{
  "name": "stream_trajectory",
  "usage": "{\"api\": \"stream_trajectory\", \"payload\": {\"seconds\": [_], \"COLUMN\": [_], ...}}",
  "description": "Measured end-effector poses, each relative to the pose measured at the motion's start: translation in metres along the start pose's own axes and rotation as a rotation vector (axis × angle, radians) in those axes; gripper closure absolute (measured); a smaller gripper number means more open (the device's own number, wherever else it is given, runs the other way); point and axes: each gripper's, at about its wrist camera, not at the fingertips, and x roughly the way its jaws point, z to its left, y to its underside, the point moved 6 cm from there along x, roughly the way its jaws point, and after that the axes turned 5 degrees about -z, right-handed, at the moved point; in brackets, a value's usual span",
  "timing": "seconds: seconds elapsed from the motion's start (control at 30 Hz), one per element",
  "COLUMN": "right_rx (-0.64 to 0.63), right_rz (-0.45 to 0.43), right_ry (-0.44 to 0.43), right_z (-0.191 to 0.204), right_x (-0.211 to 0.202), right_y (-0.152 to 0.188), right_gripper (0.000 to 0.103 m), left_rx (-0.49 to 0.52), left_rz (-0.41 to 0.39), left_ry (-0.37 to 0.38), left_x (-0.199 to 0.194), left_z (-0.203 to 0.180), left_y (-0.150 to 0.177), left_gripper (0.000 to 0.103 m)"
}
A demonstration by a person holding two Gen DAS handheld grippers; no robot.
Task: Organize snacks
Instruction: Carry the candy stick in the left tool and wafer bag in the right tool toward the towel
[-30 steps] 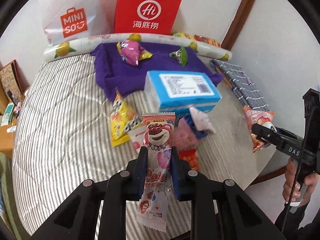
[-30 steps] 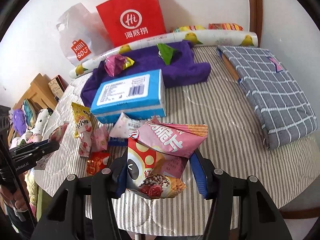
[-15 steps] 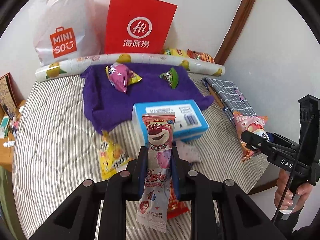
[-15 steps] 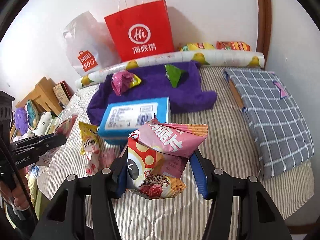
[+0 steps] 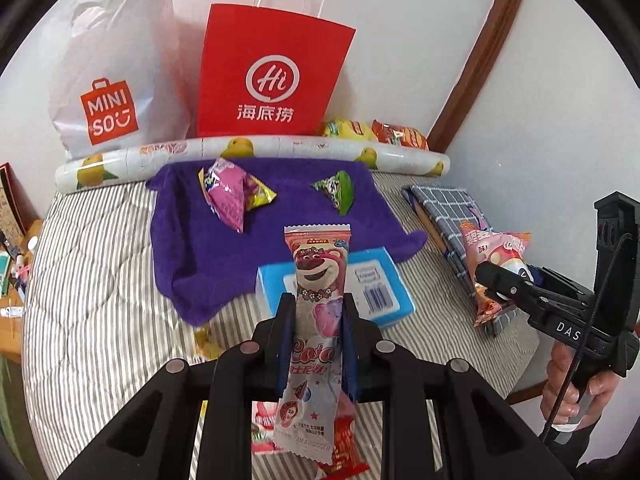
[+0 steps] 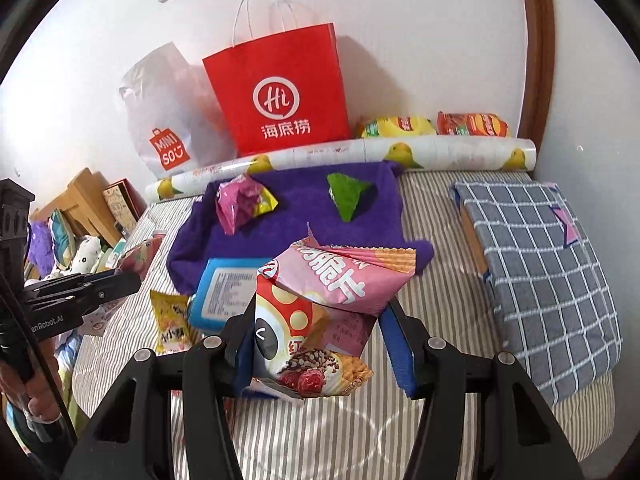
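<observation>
My left gripper is shut on a long pink bear candy packet, held upright above the striped table. My right gripper is shut on a pink crisp snack bag; that bag also shows at the right of the left wrist view. A purple cloth lies farther back and bears a pink-yellow snack and a green snack. A blue box sits at the cloth's front edge. A yellow packet and red packets lie on the table near me.
A red paper bag and a white Miniso bag stand against the back wall behind a rolled lemon-print mat. Yellow and orange snack bags lie behind the roll. A grey checked cloth covers the right side.
Both grippers have lifted and drawn back with their packets, so the table's snacks sit lower in view and the wall bags show more fully. The grips are unchanged.
</observation>
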Motion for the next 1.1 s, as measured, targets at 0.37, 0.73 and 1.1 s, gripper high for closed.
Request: {"api": "stream_trajectory", "payload": {"seconds": [0.37,0.73,1.1], "right_rx": [-0.013,0.006,0.025], "right_rz": [-0.041,-0.031,0.001], "right_ry": [-0.011,-0.015,-0.008], "right_z": [0.004,0.001,-0.004], "right_x": [0.012,0.040,0.077], "right_y": [-0.034,-0.051,-0.063], "right_gripper": [0.049,0.049,0.049], "left_rx": [-0.045,-0.090,-0.133], "left_rz": [-0.034,-0.017,-0.009], "left_ry": [-0.026,-0.042,-0.071], "left_x": [0.004,0.021,0.045], "left_z": [0.024,0.049,0.073], "left_y": [-0.027,-0.031,-0.045], "left_gripper": [0.082,0.082,0.082]}}
